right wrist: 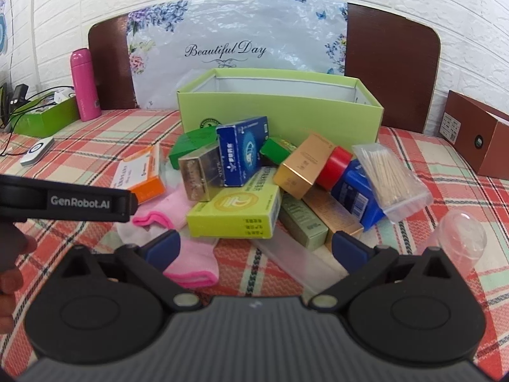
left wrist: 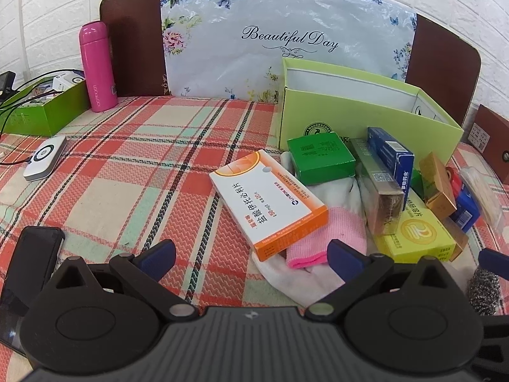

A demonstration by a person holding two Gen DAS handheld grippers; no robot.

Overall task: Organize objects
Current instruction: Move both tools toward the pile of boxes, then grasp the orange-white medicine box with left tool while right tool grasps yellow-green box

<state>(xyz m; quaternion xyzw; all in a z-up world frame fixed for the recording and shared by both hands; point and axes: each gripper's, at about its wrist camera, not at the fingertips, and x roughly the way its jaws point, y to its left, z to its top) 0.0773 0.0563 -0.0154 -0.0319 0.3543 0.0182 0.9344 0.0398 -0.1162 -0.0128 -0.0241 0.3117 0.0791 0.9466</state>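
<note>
The left gripper [left wrist: 251, 259] hovered low over the plaid-covered worktop [left wrist: 127, 159], its jaws wide and empty, with the orange-and-white box [left wrist: 267, 200] lying just beyond them on a pink-cuffed sock [left wrist: 324, 238]. The right gripper [right wrist: 254, 248] hung to the right of it, jaws likewise wide and holding nothing, facing the heap of things to be sorted. In that heap a yellow box [right wrist: 235, 213] lay nearest, with a blue box [right wrist: 243, 151] leaning over a silver box [right wrist: 198, 172] behind it, a green box [right wrist: 191, 146] farther back, and a gold box [right wrist: 302, 165] touching a red-capped blue bottle [right wrist: 350, 181] to the right. A bag of cotton swabs [right wrist: 388, 175] rested against the bottle, and a clear cup [right wrist: 461, 238] lay on its side near the right jaw. A second pink sock [right wrist: 191, 264] sat near the right gripper's left finger. Beyond the heap stood the open lime-green carton [right wrist: 280, 111], touching the far boxes. At far left a pink flask [left wrist: 97, 67] stood upright beside a green tray [left wrist: 47, 111], with a white device [left wrist: 44, 159] nearer. A brown box [right wrist: 477, 133] sat at far right.
</note>
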